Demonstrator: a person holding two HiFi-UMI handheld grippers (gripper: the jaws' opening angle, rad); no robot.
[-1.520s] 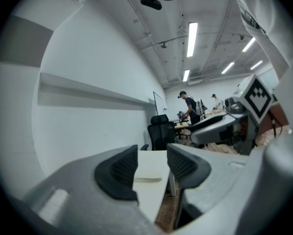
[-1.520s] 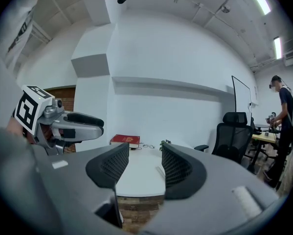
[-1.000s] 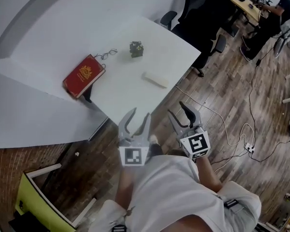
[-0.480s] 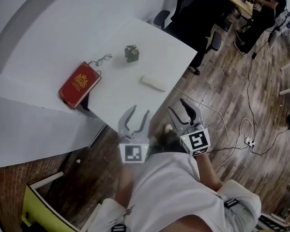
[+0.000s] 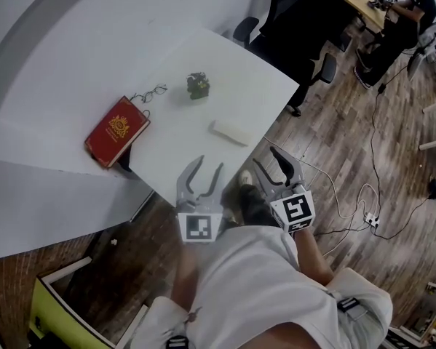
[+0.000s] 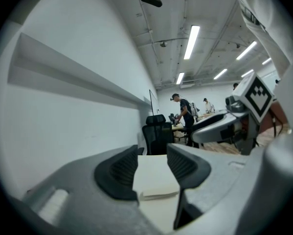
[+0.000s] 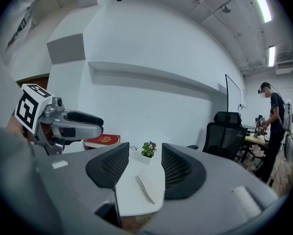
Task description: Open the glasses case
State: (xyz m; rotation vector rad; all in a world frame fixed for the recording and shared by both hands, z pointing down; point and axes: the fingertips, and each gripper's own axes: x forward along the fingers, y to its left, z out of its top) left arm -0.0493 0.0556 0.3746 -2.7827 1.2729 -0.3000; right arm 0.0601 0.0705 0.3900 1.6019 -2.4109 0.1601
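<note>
The closed white glasses case lies near the front corner of the white table. Both grippers are held at that corner, short of the case and empty. In the head view my left gripper is open, its tips just over the table's edge. My right gripper is open over the wooden floor beside the corner. The case shows through the left gripper's open jaws. It also shows as a slim white case through the right gripper's jaws.
On the table lie a red book, a pair of spectacles and a small potted plant. Black office chairs stand past the table's far side. Cables run over the floor. People work at a desk at the far right.
Both grippers have come closer to the table's front corner. The left gripper's tips now reach the table's edge. The jaws stand as before and the case has not moved.
</note>
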